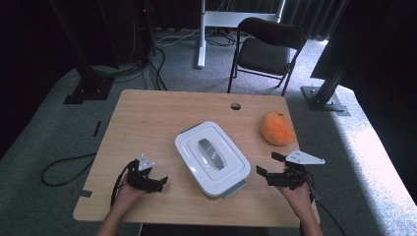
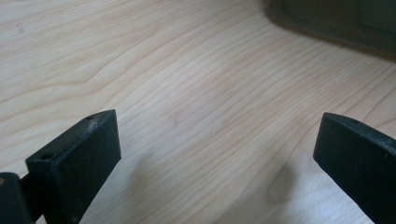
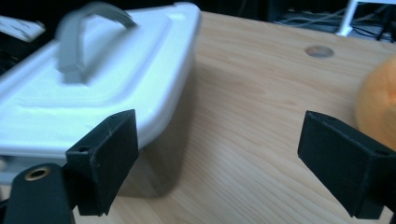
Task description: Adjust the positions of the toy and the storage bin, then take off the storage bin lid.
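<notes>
A white lidded plastic container (image 1: 212,158) sits at an angle near the middle of a light wooden surface (image 1: 147,118), its grey carry handle (image 1: 209,152) lying along the top of the lid and a grey latch (image 1: 234,189) showing at its near corner. A person's two hands come in from the near edge, one on either side of the box, each holding a black two-jaw tool.

The left tool (image 1: 158,182) rests low over the wood to the left of the container, near it but apart, its jaws pointing toward the box. In the left gripper view the left tool (image 2: 219,154) stands released, its jaws spread wide with bare wood grain between them and nothing held; a dark blurred shape crosses the top right corner of that view.

The right tool (image 1: 268,166) sits just beside the container's right side, a grey three-cornered plate (image 1: 305,157) on top of it. In the right gripper view the right tool (image 3: 219,149) is likewise released, jaws wide apart and empty, with the container (image 3: 116,79) and its raised grey handle (image 3: 88,37) close at the left, the wall just behind the left jaw.

An orange rounded fruit (image 1: 278,129) lies on the surface beyond the right tool, well apart from the box; its edge (image 3: 380,107) shows at the right of the right gripper view. A round cable hole (image 1: 235,105) sits near the far edge. Behind the surface stands a black folding chair (image 1: 265,49) on grey carpet.
</notes>
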`<action>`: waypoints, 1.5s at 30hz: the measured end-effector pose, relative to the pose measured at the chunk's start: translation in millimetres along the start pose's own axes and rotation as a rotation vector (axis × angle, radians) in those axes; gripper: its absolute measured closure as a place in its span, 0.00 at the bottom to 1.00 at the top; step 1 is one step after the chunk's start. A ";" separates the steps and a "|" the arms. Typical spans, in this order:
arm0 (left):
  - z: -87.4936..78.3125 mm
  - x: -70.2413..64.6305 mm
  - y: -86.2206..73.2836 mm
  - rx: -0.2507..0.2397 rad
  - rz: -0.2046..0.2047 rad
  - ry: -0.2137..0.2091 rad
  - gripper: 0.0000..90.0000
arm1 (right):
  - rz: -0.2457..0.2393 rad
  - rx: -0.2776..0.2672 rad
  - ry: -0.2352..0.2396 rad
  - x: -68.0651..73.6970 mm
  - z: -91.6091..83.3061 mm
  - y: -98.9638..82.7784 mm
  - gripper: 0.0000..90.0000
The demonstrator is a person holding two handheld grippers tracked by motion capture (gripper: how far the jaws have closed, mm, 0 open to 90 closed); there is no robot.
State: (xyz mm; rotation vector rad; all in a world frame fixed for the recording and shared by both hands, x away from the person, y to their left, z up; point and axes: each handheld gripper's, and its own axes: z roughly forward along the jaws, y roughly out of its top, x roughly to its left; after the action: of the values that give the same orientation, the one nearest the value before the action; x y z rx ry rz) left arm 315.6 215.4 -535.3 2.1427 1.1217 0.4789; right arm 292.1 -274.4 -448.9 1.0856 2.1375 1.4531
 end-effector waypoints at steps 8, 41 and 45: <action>-8.5 12.5 -12.3 0.019 -0.023 0.022 0.01 | -0.010 -0.033 0.075 19.4 4.1 32.3 0.13; -22.8 49.8 -38.0 0.037 -0.153 0.135 0.01 | -0.148 0.187 0.111 91.8 93.2 89.4 0.17; -23.3 54.6 -40.0 0.028 -0.175 0.165 0.01 | -0.159 0.208 0.116 96.2 97.5 86.9 0.24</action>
State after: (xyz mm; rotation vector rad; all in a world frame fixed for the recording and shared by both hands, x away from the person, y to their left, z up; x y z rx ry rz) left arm 309.5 285.9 -545.9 2.0343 1.4017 0.5701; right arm 327.0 -124.1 -398.9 0.8932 2.4392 1.2730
